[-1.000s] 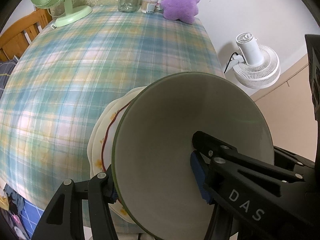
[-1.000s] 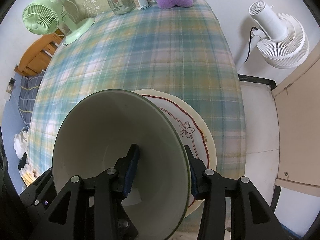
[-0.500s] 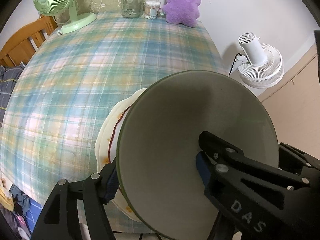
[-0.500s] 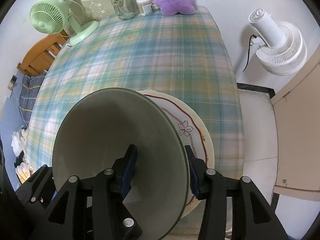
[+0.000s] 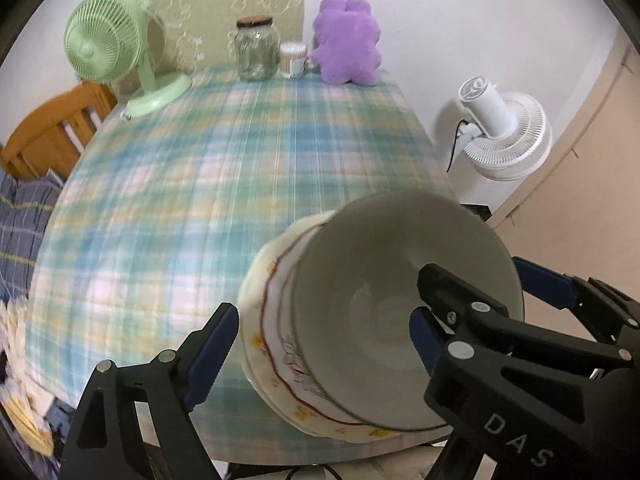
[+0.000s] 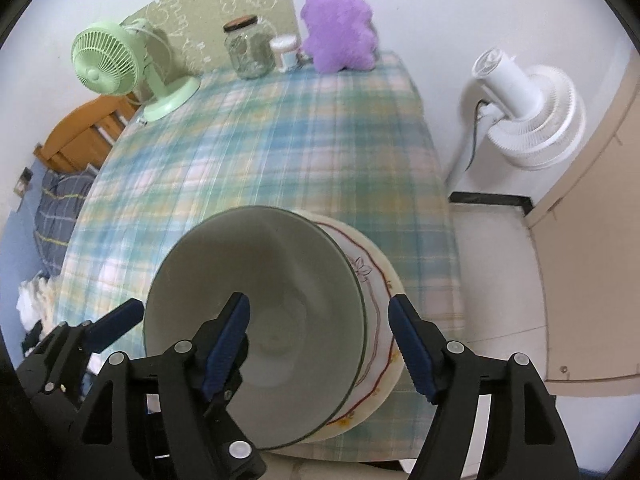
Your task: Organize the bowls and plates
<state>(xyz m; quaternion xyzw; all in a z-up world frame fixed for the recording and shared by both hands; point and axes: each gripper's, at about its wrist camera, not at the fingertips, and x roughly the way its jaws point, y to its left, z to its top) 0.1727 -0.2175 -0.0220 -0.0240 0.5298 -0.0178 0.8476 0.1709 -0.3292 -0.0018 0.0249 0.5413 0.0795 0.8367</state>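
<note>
A pale green-rimmed bowl (image 5: 384, 280) (image 6: 280, 280) sits on a stack of cream plates with a red line and flower pattern (image 5: 272, 320) (image 6: 376, 300) at the table's near edge. My left gripper (image 5: 320, 332) is open, its jaws wide apart on either side of the bowl's left rim and the plates, one finger inside the bowl. My right gripper (image 6: 320, 332) is open too, astride the bowl's right rim, one finger inside and one outside by the plates. Neither pad presses the bowl.
The table has a plaid cloth (image 5: 200, 184). At its far end stand a green desk fan (image 5: 108, 52), a glass jar (image 5: 256, 50), a small cup (image 5: 293, 60) and a purple plush toy (image 5: 348, 44). A white floor fan (image 5: 504, 136) stands right of the table, a wooden chair (image 5: 52, 128) left.
Both grippers have opened and let go of the bowl's rim. The bowl has come down onto the plate stack, and both grippers have drawn back and up.
</note>
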